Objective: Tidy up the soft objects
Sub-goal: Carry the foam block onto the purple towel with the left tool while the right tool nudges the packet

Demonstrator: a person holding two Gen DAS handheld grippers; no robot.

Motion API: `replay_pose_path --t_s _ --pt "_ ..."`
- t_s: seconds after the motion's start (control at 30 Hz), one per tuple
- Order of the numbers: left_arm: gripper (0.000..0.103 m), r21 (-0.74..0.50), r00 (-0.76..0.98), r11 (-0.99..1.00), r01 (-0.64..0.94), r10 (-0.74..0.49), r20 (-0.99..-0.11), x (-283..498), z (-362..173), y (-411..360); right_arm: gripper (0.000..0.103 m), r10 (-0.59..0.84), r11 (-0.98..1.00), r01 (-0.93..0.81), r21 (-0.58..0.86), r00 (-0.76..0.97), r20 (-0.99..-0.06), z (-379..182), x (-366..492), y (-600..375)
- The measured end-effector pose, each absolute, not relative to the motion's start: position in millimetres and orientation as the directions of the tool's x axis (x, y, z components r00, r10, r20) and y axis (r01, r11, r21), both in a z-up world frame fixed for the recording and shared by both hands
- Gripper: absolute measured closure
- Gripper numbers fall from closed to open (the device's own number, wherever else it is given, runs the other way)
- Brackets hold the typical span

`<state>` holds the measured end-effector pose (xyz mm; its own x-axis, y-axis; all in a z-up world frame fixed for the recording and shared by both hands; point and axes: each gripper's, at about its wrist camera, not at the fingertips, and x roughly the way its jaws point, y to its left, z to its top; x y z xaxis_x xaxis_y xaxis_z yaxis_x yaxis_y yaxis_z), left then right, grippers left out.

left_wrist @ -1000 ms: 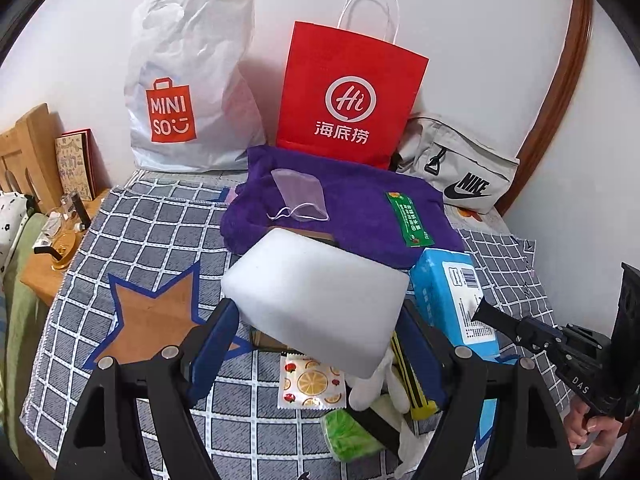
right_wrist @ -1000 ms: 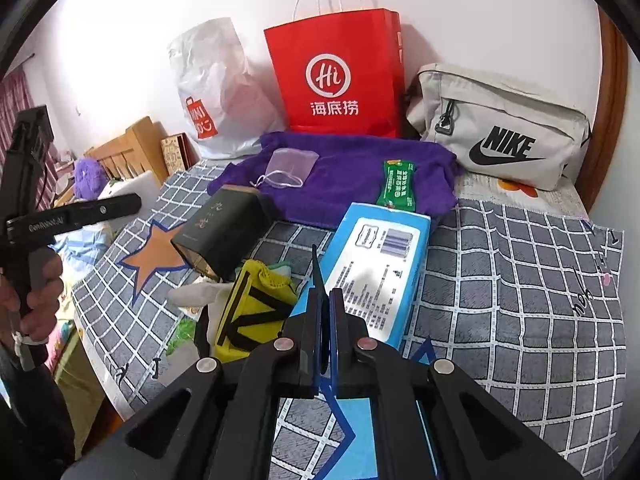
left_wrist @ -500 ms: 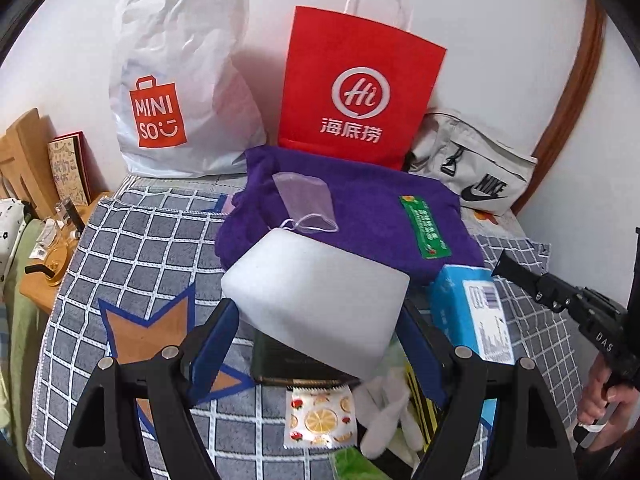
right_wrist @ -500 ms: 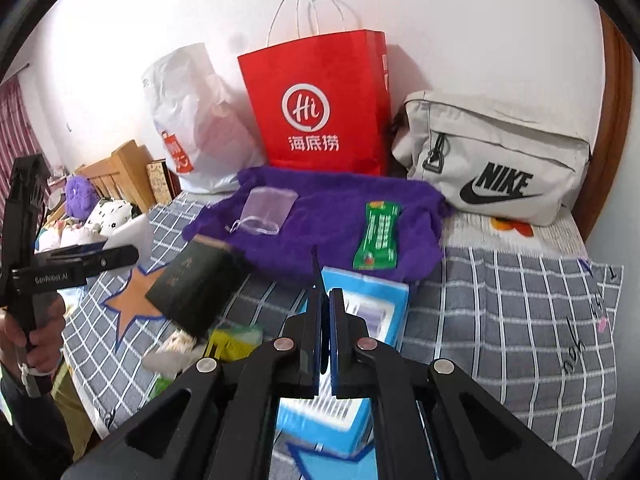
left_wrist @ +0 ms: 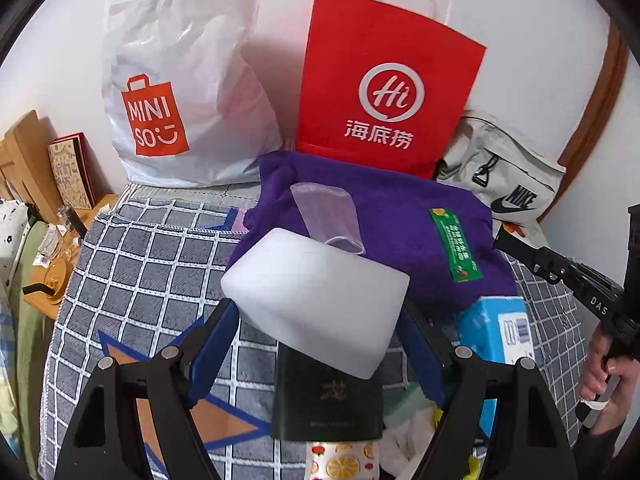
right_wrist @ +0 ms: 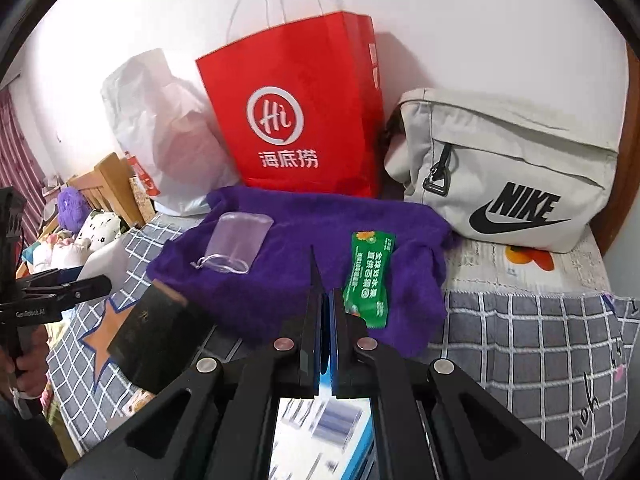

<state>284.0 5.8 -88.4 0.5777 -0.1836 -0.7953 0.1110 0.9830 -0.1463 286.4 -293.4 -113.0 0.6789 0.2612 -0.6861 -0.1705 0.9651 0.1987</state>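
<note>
My left gripper (left_wrist: pixel 316 320) is shut on a white foam block (left_wrist: pixel 316 284) and holds it above the bed, in front of a purple towel (left_wrist: pixel 400 224). On the towel lie a clear drawstring pouch (left_wrist: pixel 328 212) and a green sachet (left_wrist: pixel 454 244). My right gripper (right_wrist: pixel 322 300) is shut and empty, raised over the towel (right_wrist: pixel 304 280), close to the green sachet (right_wrist: pixel 368 276). The foam block (right_wrist: pixel 108 256) and the left gripper (right_wrist: pixel 60 284) show at the left of the right wrist view.
A dark green box (left_wrist: pixel 328 396), a blue wipes pack (left_wrist: pixel 496 332) and a fruit-print packet (left_wrist: pixel 340 460) lie on the checked cover (left_wrist: pixel 140 264). A white Miniso bag (left_wrist: pixel 176 92), a red paper bag (left_wrist: pixel 384 92) and a grey Nike bag (right_wrist: pixel 508 168) stand against the wall.
Both grippers have risen and moved forward toward the towel and the bags. The left one still holds the foam block. The right one stays shut.
</note>
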Motion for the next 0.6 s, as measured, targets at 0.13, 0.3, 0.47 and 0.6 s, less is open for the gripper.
replay_pose_path --t_s 0.13,0.3,0.47,0.6 --pt "0.024 -0.162 0.556 0.982 0.096 -0.188 -0.81 301.0 -97.2 6.2 0.1 0.279 0.96 -0.167 0.226 0.661 -0.696 -122.3 305.2 -298.4" --pt "0.023 -0.184 0.525 0.979 0.084 -0.201 -0.827 322.3 -108.1 4.0 0.1 0.275 0.961 -0.17 0.217 0.649 -0.71 -132.5 320.4 -298.0" --pt "0.023 -0.195 0.514 0.978 0.079 -0.208 -0.833 343.9 -114.4 -1.2 0.1 0.279 0.96 -0.172 0.221 0.624 -0.73 -146.3 335.5 -299.1" --pt "0.023 -0.201 0.491 0.976 0.083 -0.216 -0.844 360.5 -123.0 -6.6 0.1 0.293 0.956 -0.182 0.23 0.601 -0.744 -157.4 345.2 -298.6"
